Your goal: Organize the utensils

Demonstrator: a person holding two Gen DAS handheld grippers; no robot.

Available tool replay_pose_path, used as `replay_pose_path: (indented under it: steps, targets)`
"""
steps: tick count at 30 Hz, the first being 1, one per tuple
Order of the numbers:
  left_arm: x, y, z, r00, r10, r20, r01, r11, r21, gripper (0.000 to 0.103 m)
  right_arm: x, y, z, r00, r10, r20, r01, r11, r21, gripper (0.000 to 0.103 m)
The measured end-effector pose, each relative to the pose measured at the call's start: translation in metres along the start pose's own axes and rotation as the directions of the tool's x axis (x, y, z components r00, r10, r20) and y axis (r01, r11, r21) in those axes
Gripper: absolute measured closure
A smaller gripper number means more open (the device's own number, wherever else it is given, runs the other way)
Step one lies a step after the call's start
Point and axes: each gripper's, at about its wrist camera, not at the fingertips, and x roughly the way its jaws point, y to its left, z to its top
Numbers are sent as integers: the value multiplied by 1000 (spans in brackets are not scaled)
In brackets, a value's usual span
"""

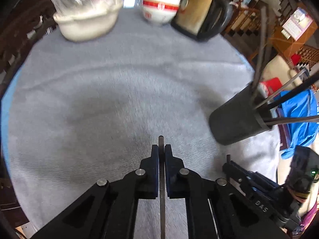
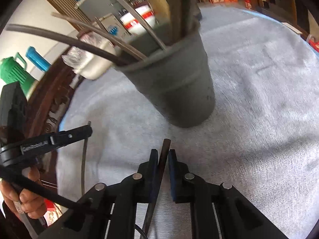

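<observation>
In the left wrist view my left gripper (image 1: 161,151) is shut on a thin dark chopstick (image 1: 161,141) whose tip pokes out just past the pads. A grey cup (image 1: 237,117) holding several dark and metal utensils stands to the right. My right gripper (image 1: 228,160) shows at the lower right of that view with a stick tip in it. In the right wrist view the right gripper (image 2: 163,155) is shut on another dark chopstick (image 2: 165,147), held at a slant. The grey cup (image 2: 175,91) stands just ahead. The left gripper (image 2: 88,128) is at the left, a thin stick (image 2: 84,159) hanging from it.
A grey-blue cloth (image 1: 99,99) covers the round table. At the far side are a white pot with a plastic bag (image 1: 85,23), a red-and-white bowl (image 1: 159,8) and a kettle (image 1: 199,14). A hand (image 2: 24,199) grips the left tool's handle. The carved wooden table rim (image 2: 57,103) lies left.
</observation>
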Motion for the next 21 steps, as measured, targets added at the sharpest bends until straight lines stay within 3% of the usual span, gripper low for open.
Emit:
replay_pose_path:
  steps: [8, 11, 15, 17, 18, 19, 20, 21]
  targets:
    - [-81, -19, -7, 980, -61, 190, 55, 998, 39, 98, -49, 23, 8, 979, 133, 156, -123, 990, -74, 93]
    - [-98, -22, -11, 973, -58, 223, 46, 997, 60, 98, -49, 31, 10, 992, 30, 126, -17, 995, -103, 92]
    - [-104, -16, -18, 972, -48, 232, 37, 998, 52, 98, -40, 11, 13, 998, 38, 42, -38, 999, 2, 88]
    - [-114, -13, -22, 967, -48, 249, 40, 998, 41, 98, -33, 3, 14, 1000, 23, -6, -23, 999, 38, 79]
    - [-119, -13, -24, 965, -53, 257, 44, 998, 40, 98, -30, 1, 14, 1000, 16, -21, -15, 999, 45, 66]
    - [-127, -11, -29, 960, -59, 274, 50, 998, 42, 98, -26, 2, 14, 999, 4, -34, -2, 999, 43, 44]
    - [-129, -11, -32, 957, -59, 283, 48, 998, 45, 98, -23, 3, 13, 999, -2, -40, 3, 999, 41, 35]
    - [-134, -11, -37, 954, -56, 295, 43, 998, 51, 98, -21, 5, 12, 999, -2, -34, 4, 999, 41, 34]
